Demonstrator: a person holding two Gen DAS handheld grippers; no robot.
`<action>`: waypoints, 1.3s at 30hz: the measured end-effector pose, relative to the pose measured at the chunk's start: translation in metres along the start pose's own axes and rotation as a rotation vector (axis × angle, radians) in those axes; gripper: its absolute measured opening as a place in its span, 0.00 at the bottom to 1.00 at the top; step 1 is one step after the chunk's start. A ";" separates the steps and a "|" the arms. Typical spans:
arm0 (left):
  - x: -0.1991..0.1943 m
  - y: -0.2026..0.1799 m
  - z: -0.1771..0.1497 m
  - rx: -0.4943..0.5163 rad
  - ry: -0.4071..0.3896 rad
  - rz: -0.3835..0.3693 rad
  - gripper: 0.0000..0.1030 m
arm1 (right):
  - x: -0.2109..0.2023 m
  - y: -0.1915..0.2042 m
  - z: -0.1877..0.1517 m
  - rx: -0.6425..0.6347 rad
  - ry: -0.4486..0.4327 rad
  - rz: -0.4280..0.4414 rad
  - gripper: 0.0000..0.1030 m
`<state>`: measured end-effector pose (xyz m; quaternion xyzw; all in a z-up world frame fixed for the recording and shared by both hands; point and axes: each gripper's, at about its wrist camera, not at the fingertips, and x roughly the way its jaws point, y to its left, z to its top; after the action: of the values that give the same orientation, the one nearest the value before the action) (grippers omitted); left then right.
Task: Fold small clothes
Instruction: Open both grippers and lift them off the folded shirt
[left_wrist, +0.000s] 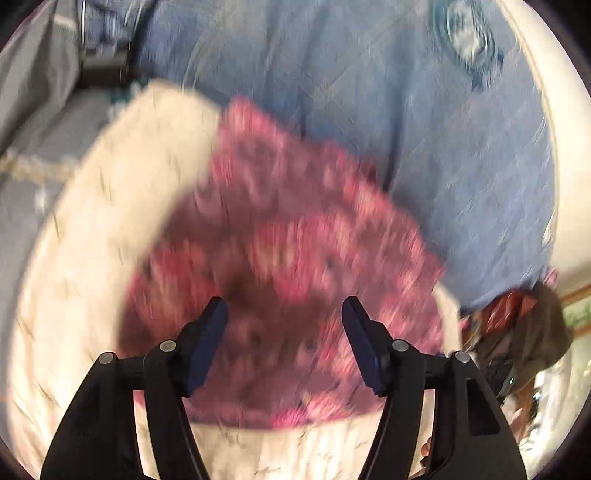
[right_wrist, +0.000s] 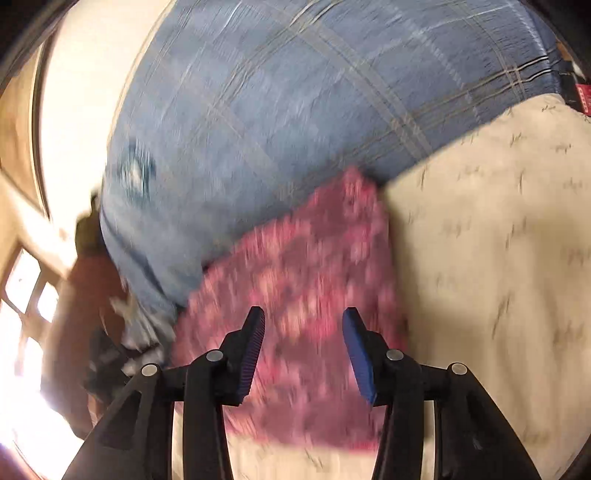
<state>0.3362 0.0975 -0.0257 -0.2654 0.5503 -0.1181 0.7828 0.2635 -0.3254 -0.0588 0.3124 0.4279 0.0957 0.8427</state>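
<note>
Your left gripper (left_wrist: 284, 310) and right gripper (right_wrist: 303, 317) both stand with jaws apart, gripping nothing. Just ahead of them the pink floral garment (left_wrist: 288, 236) lies on the cream bedspread (left_wrist: 92, 229), looking partly folded; the final folds remain.

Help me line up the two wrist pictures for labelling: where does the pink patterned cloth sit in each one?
Left wrist: the pink patterned cloth fills the centre, beyond the open left gripper.
Right wrist: it runs from lower centre up to mid-picture, past the open right gripper.
Shared landmark: the blue checked blanket lies along the cloth's far edge in both.
</note>
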 end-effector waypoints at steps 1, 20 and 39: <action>0.017 0.002 -0.011 0.000 0.042 0.042 0.62 | 0.010 -0.007 -0.011 -0.001 0.056 -0.049 0.45; -0.011 0.020 -0.108 -0.123 0.170 -0.212 0.67 | -0.036 -0.005 -0.085 0.180 0.078 0.069 0.58; -0.016 0.041 -0.064 -0.262 0.010 -0.188 0.03 | -0.107 -0.062 -0.020 0.302 -0.240 -0.016 0.01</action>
<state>0.2669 0.1208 -0.0512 -0.4148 0.5377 -0.1193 0.7242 0.1755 -0.4110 -0.0348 0.4412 0.3365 -0.0144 0.8318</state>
